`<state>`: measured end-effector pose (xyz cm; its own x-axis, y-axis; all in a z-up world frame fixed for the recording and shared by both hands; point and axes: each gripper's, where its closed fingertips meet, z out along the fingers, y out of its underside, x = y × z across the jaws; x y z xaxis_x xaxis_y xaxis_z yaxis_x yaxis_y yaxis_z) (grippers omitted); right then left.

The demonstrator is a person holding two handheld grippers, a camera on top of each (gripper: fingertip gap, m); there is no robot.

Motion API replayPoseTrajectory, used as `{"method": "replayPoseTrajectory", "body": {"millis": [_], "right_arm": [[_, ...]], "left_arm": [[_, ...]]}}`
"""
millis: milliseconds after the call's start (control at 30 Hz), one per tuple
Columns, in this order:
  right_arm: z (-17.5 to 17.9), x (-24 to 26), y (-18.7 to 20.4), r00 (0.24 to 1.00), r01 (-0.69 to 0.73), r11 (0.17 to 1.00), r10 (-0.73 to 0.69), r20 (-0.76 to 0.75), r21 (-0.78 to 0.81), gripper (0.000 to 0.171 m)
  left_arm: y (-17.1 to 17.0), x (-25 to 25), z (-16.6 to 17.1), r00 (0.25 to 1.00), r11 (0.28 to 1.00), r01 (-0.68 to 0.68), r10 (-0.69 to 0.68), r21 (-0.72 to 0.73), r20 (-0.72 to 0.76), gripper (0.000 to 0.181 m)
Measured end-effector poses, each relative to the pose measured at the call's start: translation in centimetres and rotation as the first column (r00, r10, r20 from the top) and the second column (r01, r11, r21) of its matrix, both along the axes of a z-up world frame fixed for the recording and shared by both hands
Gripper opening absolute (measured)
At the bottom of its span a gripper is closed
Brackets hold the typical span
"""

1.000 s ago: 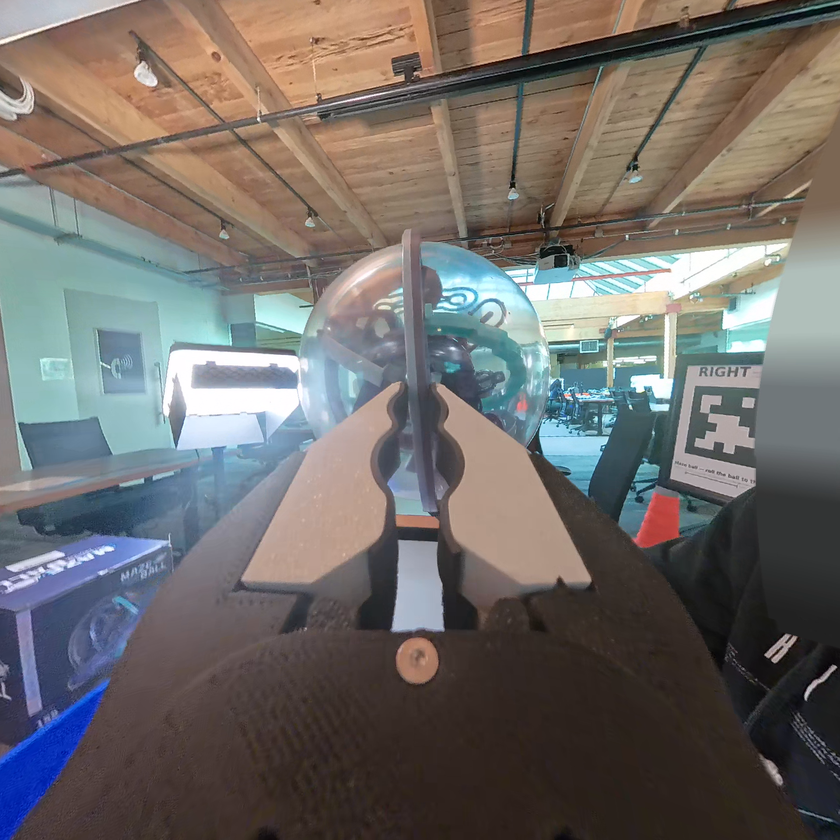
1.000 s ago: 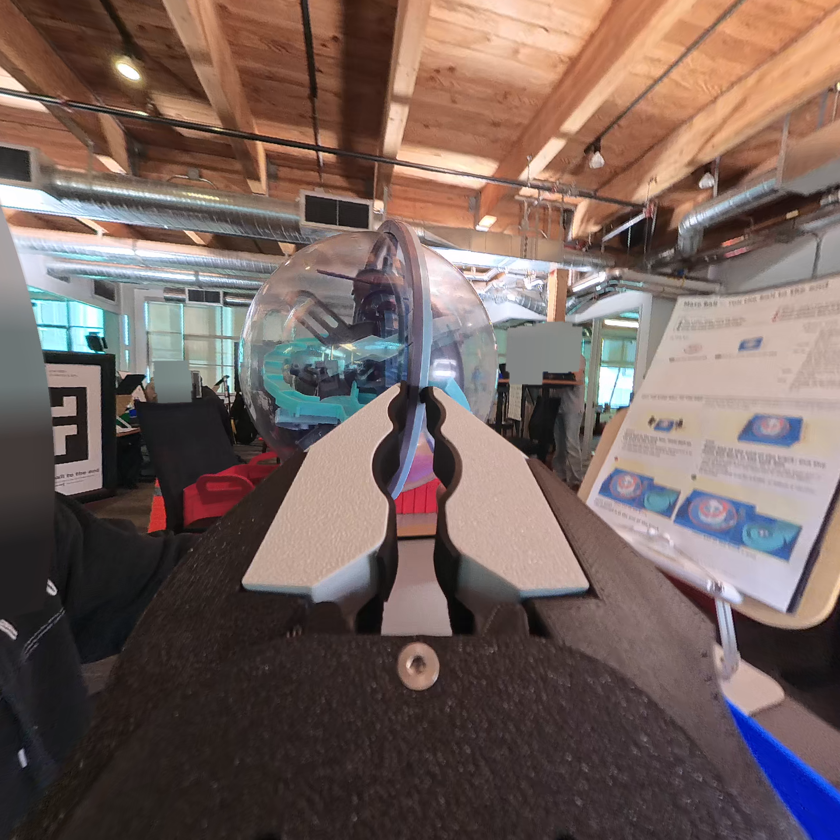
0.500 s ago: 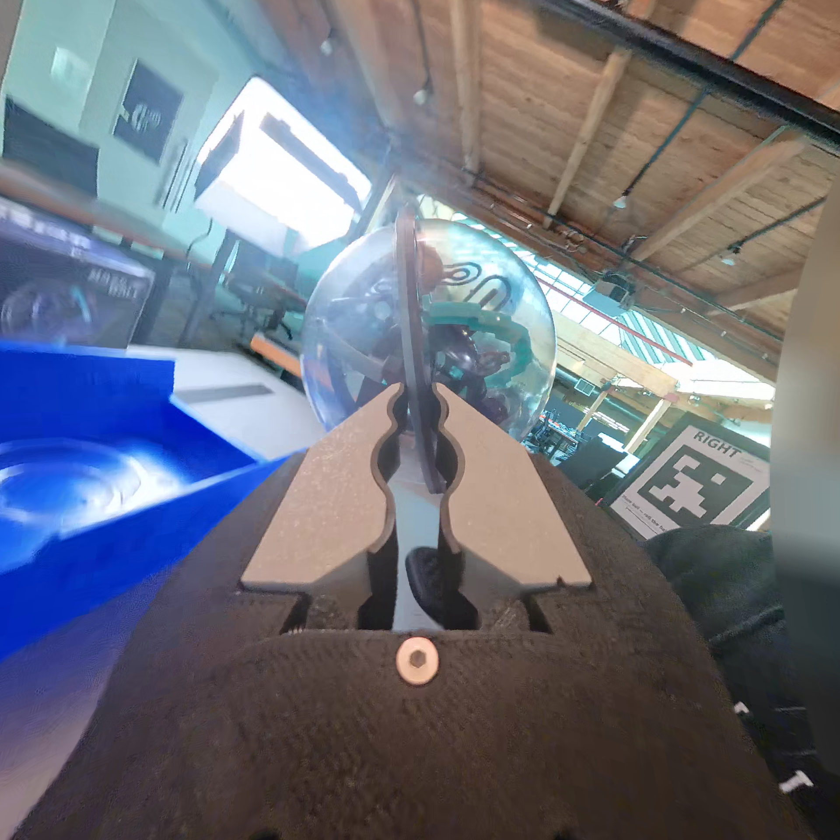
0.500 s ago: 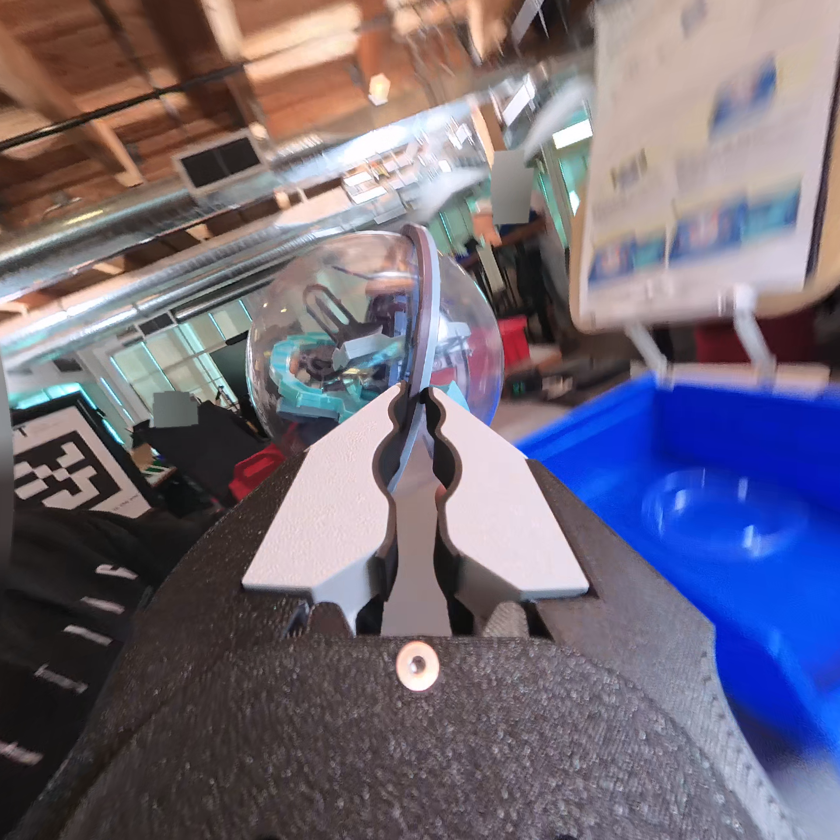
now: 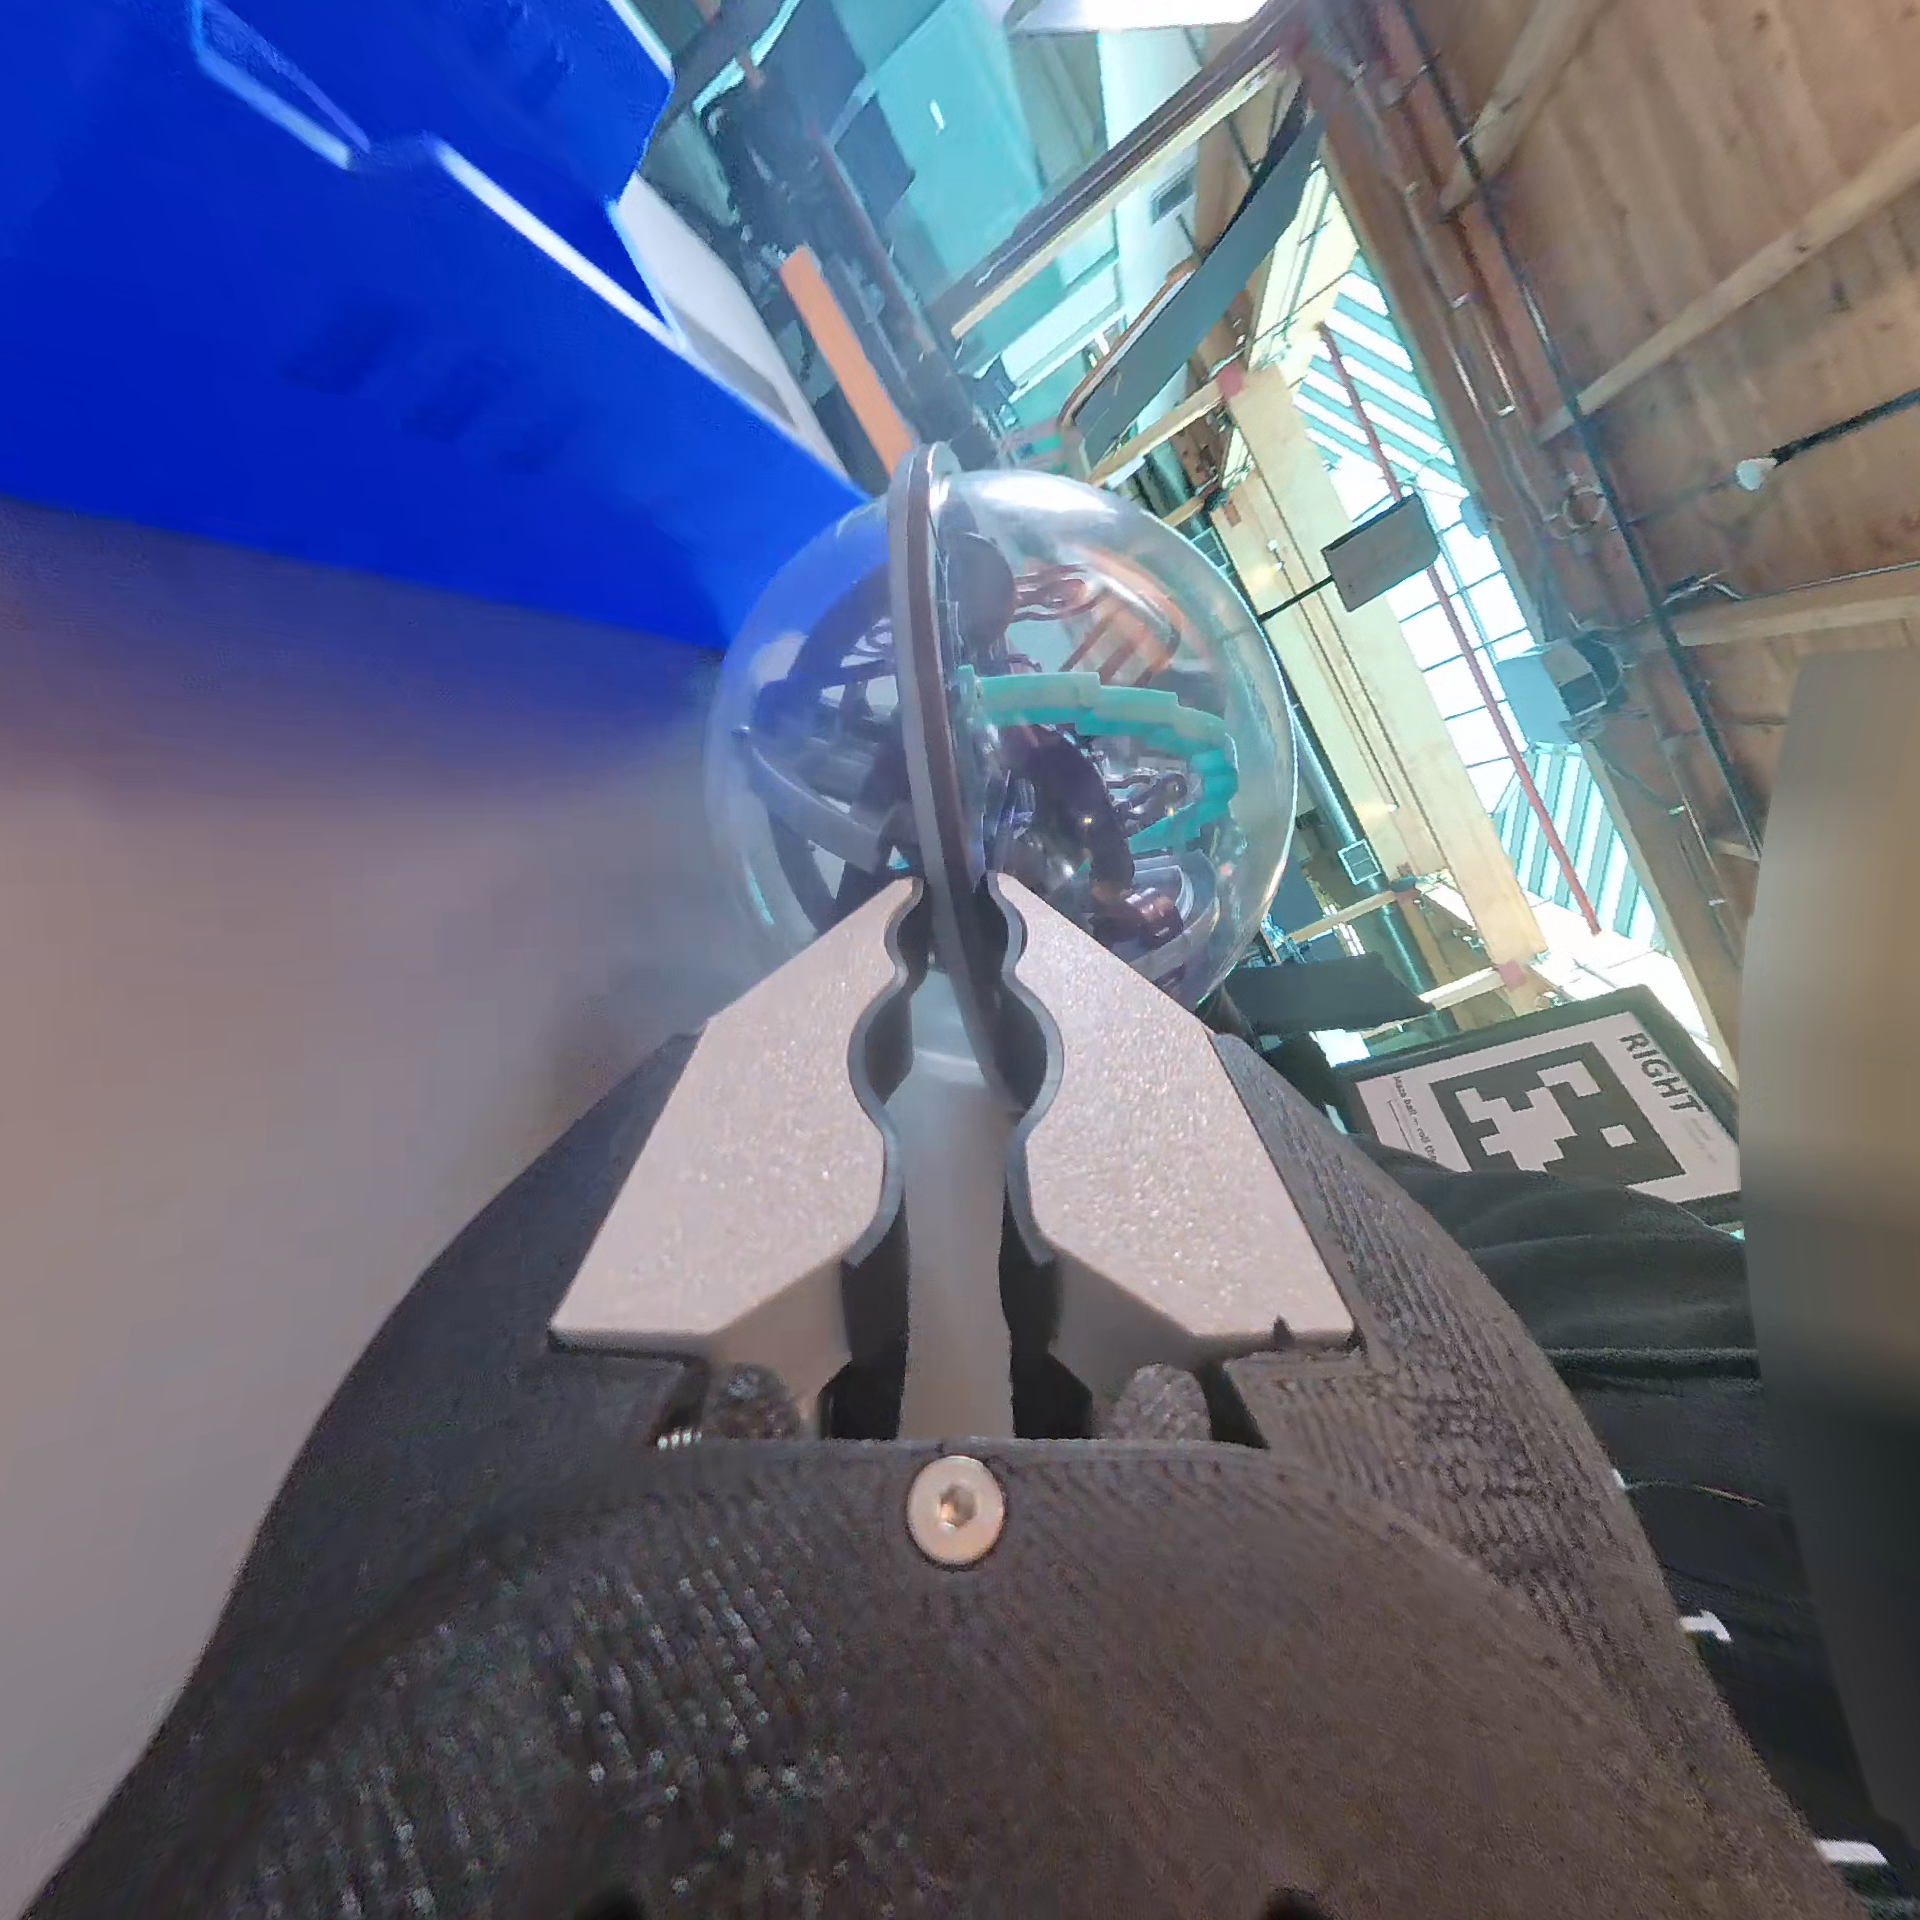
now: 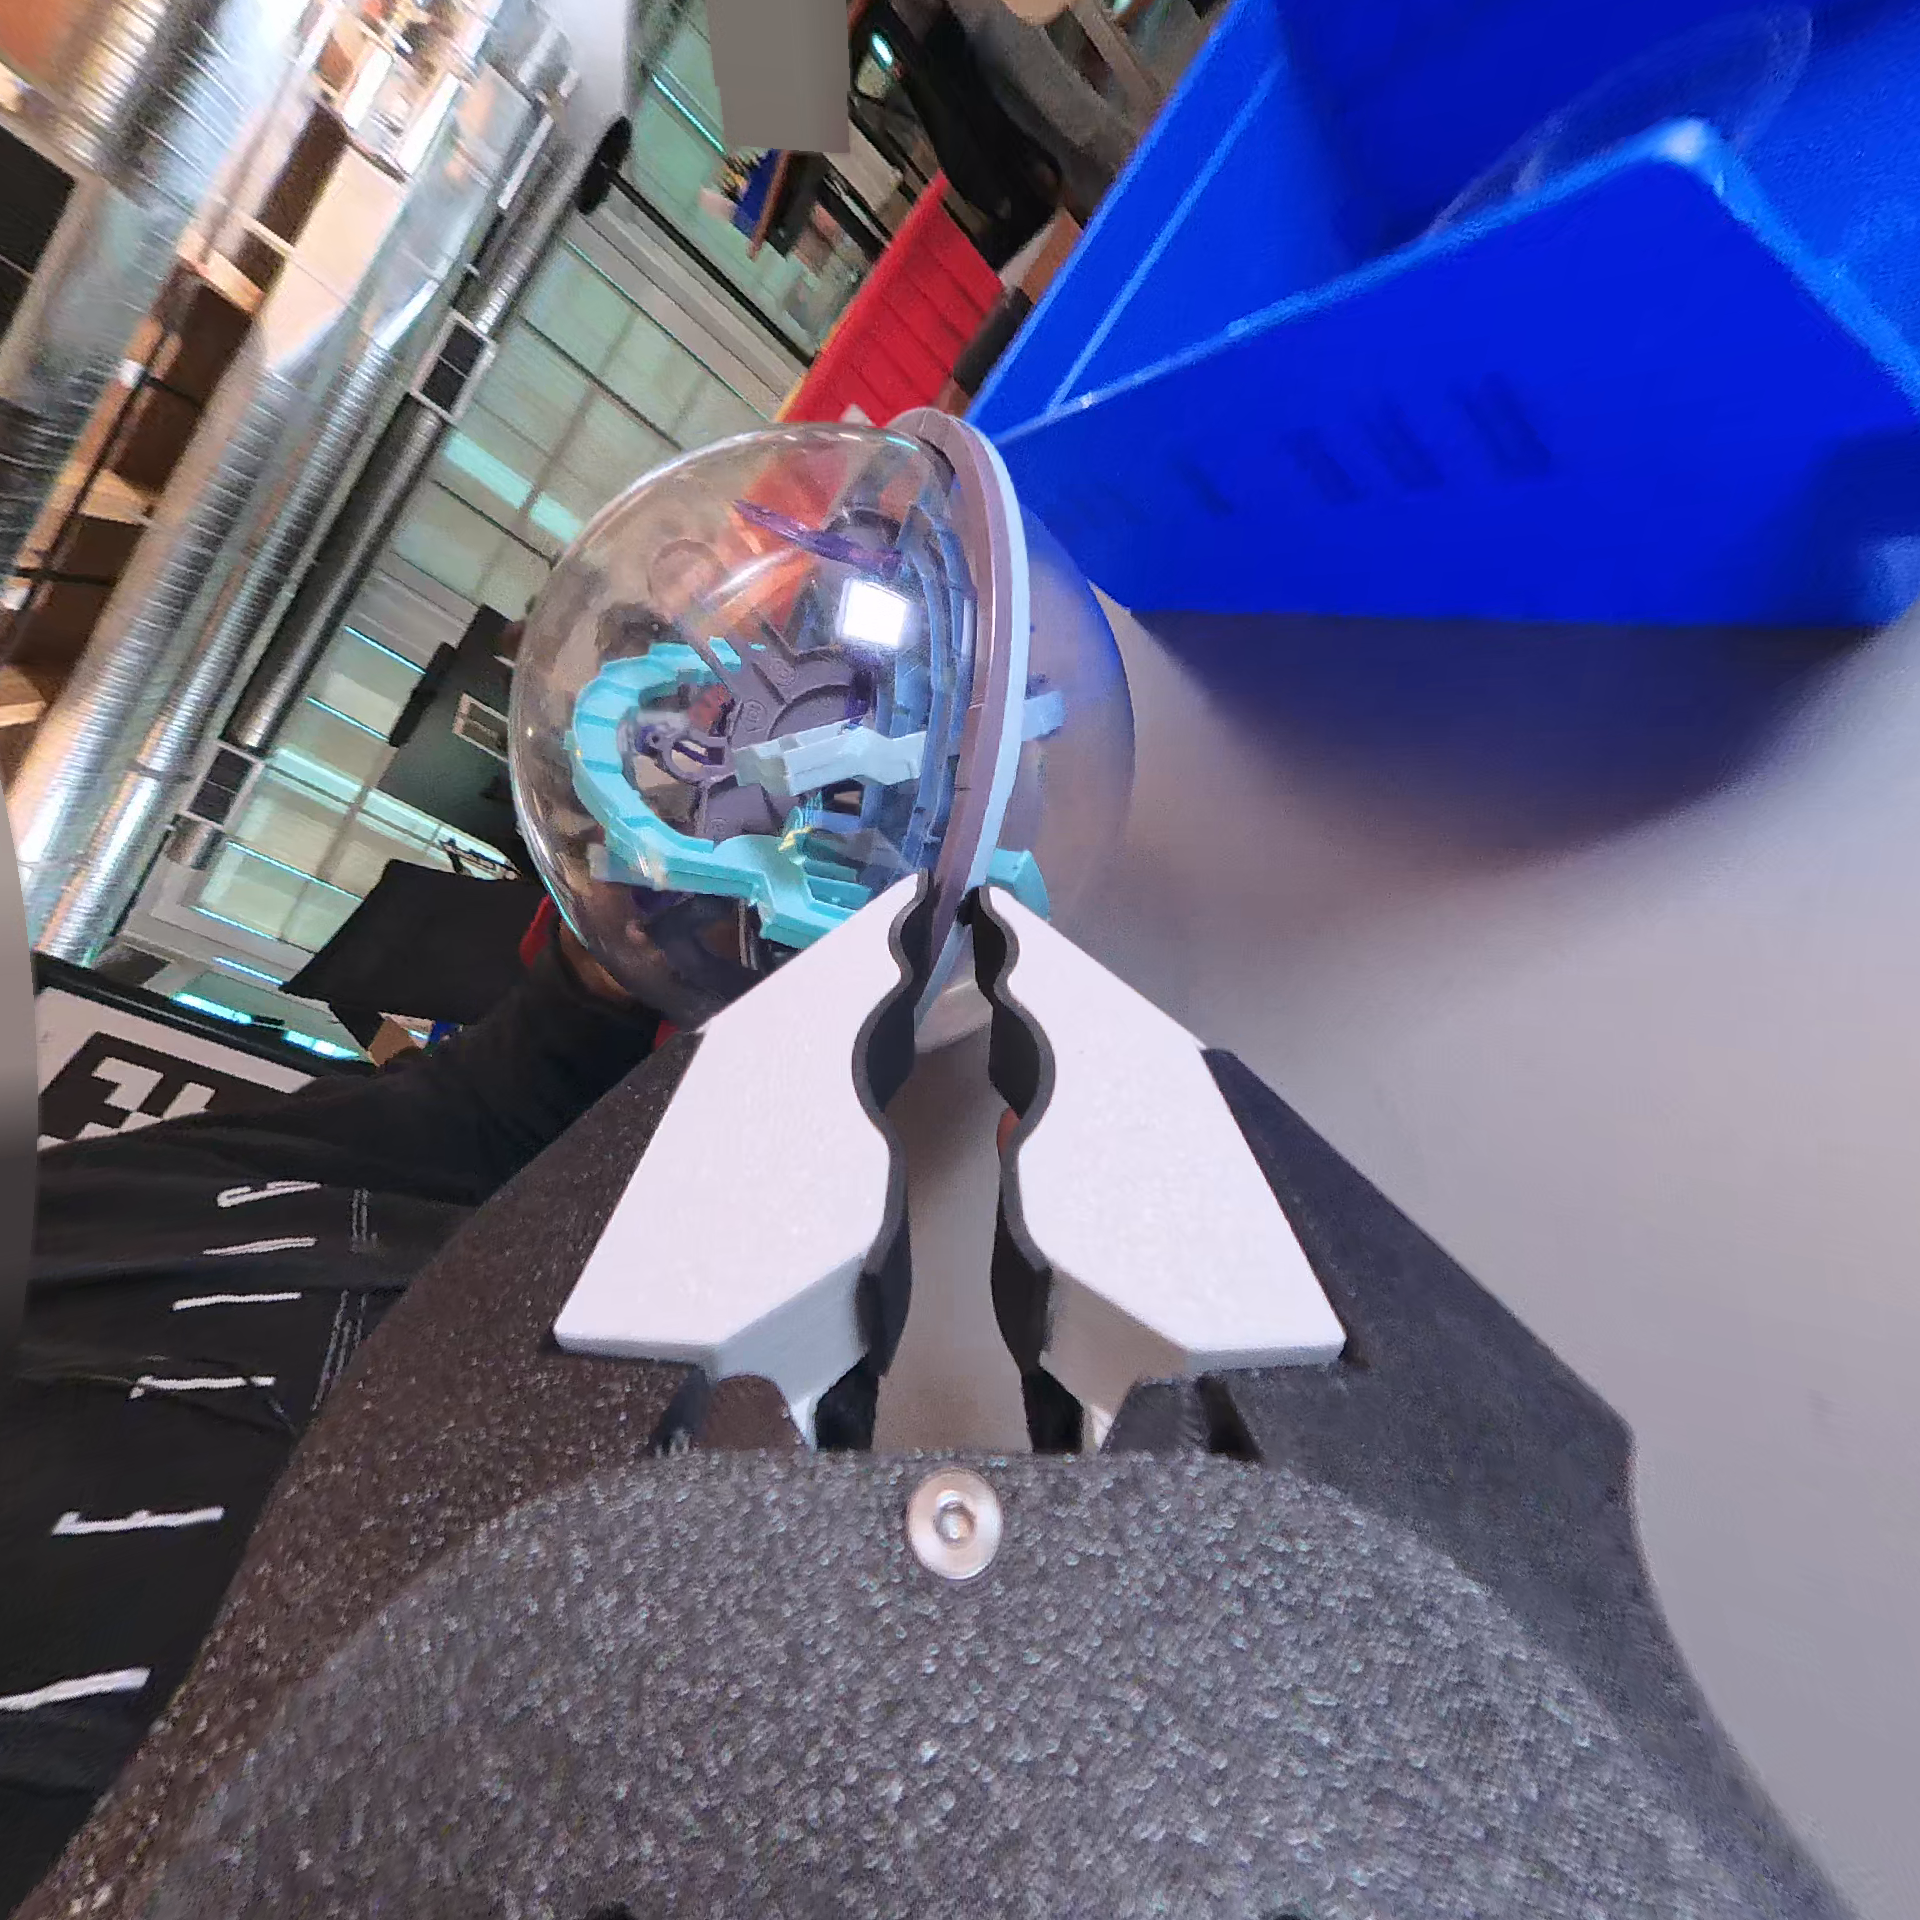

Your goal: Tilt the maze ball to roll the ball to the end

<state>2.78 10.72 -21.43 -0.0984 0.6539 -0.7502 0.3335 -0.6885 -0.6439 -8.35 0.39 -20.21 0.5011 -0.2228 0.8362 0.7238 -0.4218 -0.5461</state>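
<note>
Beside blue bins [image 5: 312, 312], both grippers [image 5: 951, 894] [image 6: 951, 894] are clamping the maze ball's [image 5: 1091, 727] thin rim; probably light, the smooth shell is slippery.

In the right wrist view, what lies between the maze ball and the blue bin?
Nothing: in the right wrist view only bare grey table separates the maze ball from the blue bin.
</note>
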Motion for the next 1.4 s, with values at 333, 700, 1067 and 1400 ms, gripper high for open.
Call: {"method": "replayPoseTrajectory", "body": {"millis": [333,700,1067,1400], "right_arm": [[-2.4,0.6,-0.5,0.997,-0.026,0.999,0.029,0.071,-0.047,0.004],[1.7,-0.3,-1.5,0.983,-0.044,0.655,0.165,-0.086,0.754,0.092],[0.6,-3.3,-3.2,0.943,-0.199,0.398,0.326,0.064,0.896,0.117],[1.0,-4.1,-2.6,0.927,-0.257,0.445,0.365,0.089,0.858,0.112]], "left_arm": [[-0.6,0.6,-2.9,0.996,0.994,0.049,-0.041,-0.100,0.078,0.007],[-0.1,0.5,-2.6,0.993,0.994,0.048,-0.036,-0.102,0.114,0.007],[0.2,0.3,-2.7,0.999,0.995,0.039,-0.039,-0.092,0.006,0.010],[2.9,1.3,1.2,0.550,0.946,0.301,-0.069,0.120,-0.833,0.124]]}}
